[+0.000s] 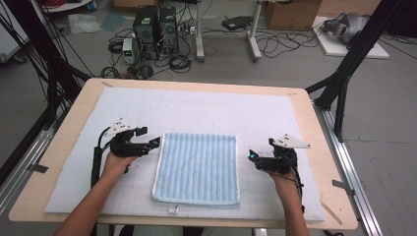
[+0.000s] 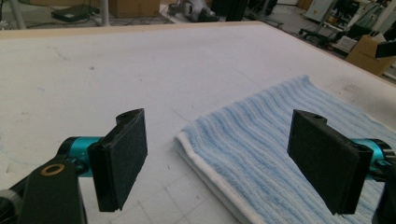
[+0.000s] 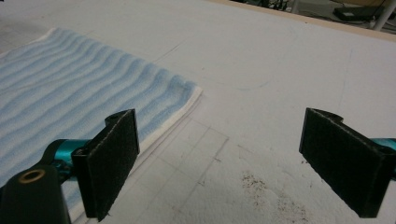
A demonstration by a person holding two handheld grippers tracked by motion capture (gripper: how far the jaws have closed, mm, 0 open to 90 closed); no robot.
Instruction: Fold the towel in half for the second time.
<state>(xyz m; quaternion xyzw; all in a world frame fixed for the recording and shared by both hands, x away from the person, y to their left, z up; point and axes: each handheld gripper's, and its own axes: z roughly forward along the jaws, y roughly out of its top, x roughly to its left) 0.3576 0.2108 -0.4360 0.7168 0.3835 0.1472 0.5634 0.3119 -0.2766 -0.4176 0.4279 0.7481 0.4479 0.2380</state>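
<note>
The blue towel [image 1: 196,167] lies flat mid-worktop, right between both tools. The left tool [image 1: 153,143] sits just off its far-left corner, the right tool [image 1: 252,156] just beside its right edge; both are spread wide, holding nothing.

We count one blue striped towel [image 1: 196,167], two grippers — left gripper [image 1: 156,142], right gripper [image 1: 251,156] — one white mat [image 1: 221,108], one table [image 1: 314,128], and apparently two computer towers [image 1: 156,27] at upper left.
</note>
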